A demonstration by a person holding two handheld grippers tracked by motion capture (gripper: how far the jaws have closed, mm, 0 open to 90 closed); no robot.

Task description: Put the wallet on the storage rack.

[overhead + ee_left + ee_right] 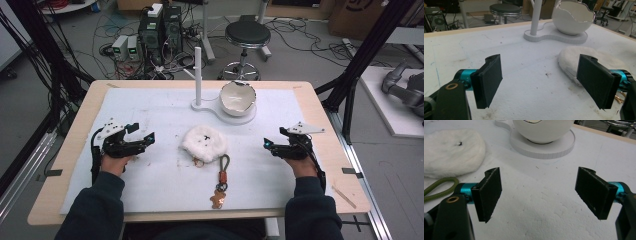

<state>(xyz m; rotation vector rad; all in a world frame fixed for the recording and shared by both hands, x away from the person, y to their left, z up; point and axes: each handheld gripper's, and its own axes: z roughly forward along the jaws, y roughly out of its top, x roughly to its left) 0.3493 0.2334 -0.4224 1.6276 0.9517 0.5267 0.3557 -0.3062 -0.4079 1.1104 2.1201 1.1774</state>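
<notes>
A white fluffy plush [204, 142] lies in the middle of the white mat [150, 185], with a green cord loop and a brown keychain charm [218, 197] trailing toward the front edge. Behind it stands a white stand [198, 75] with a post and an eggshell-shaped bowl [238, 97]. My left gripper [144, 135] rests open at the left, pointing toward the plush. At the right my right gripper [269, 141] sits open, pointing left. The left gripper view has the plush [574, 60] behind the right jaw. Plush [451, 152] and cord [439, 187] sit at upper left in the right gripper view.
The mat covers a wooden table [320, 115]. Beyond the far edge are a black stool [247, 35], computer boxes [160, 30] and cables on the floor. Black frame posts [367, 50] stand at both sides.
</notes>
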